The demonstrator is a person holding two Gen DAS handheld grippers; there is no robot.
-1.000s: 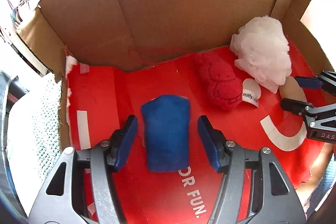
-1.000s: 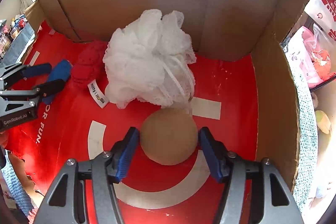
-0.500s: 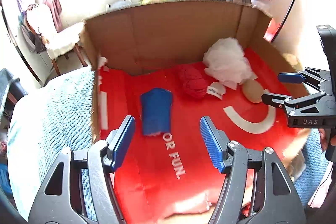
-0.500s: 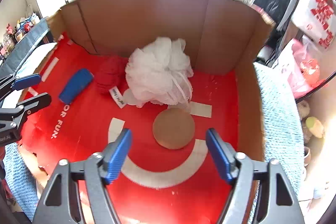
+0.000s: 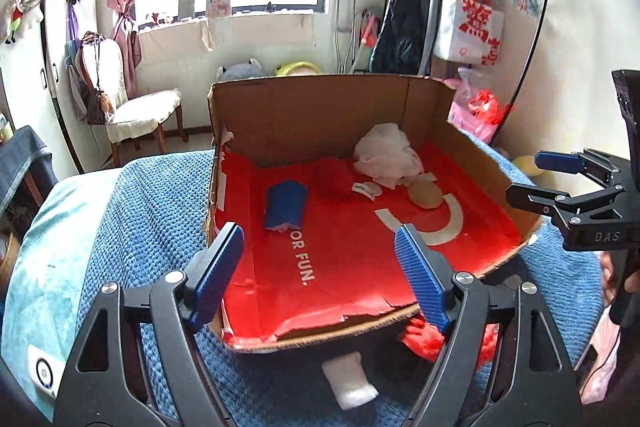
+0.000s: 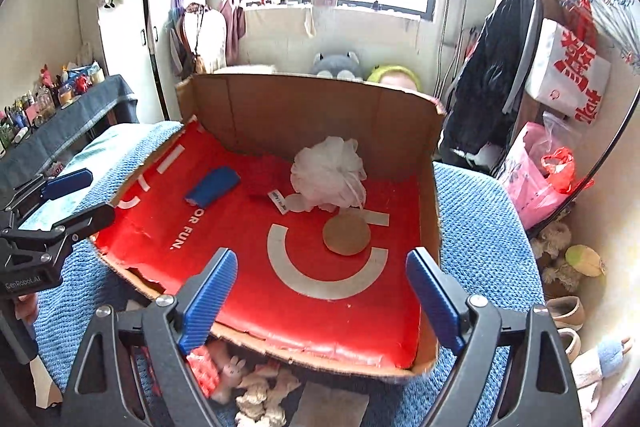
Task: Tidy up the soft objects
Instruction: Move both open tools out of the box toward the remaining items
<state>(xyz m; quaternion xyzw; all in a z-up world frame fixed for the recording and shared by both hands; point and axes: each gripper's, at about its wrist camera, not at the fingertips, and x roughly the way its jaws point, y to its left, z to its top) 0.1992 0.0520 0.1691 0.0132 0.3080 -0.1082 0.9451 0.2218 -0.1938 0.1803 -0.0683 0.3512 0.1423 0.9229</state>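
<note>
While flat, blue roll (image 5: pixel 285 205) lengthwise boxward.

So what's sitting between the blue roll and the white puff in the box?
The red plush with its white tag lies between the blue roll and white puff; clearest in the right wrist view.

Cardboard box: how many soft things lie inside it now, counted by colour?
Blue: 1, the blue cloth
Red: 1, the red plush
White: 1, the white mesh puff
Tan: 1, the tan round sponge
Total: 4, all on the red floor of the cardboard box.

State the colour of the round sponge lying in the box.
Tan-brown; the round sponge shows best in the right wrist view.
</note>
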